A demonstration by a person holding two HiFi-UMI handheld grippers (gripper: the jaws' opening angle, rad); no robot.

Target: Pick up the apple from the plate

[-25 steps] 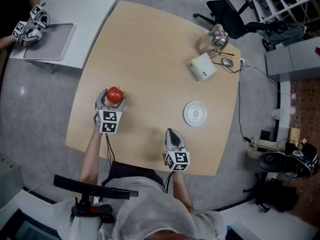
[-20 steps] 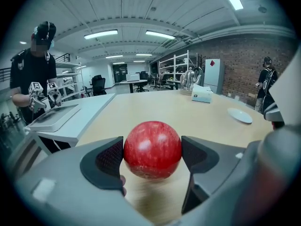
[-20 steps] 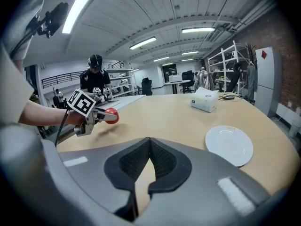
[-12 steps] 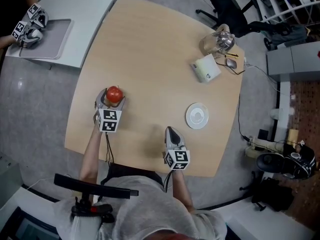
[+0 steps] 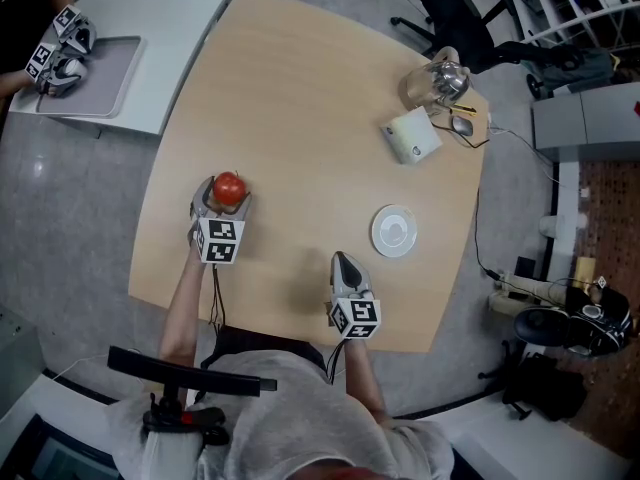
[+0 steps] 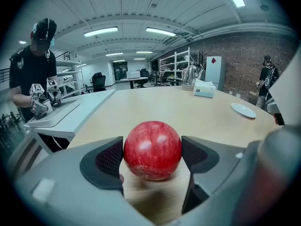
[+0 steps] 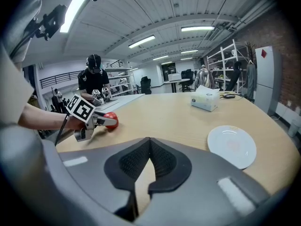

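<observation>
A red apple (image 5: 229,188) sits between the jaws of my left gripper (image 5: 227,194) near the table's left front edge. In the left gripper view both dark pads (image 6: 110,158) press the apple's (image 6: 152,149) sides, low over the wood. The empty white plate (image 5: 394,232) lies to the right, apart from the apple. My right gripper (image 5: 346,266) hovers near the front edge, its pads (image 7: 162,160) closed together on nothing. In the right gripper view the plate (image 7: 232,146) is ahead to the right, and the apple (image 7: 111,121) to the left.
A tissue box (image 5: 412,135), a metal kettle (image 5: 438,80) and a mouse (image 5: 455,123) stand at the far right corner. A grey side table (image 5: 180,28) with a tray is at the far left, where another person (image 6: 33,74) holds grippers. An office chair (image 5: 455,28) stands behind.
Only the head view has shifted slightly. Both grippers and the apple keep about the same places.
</observation>
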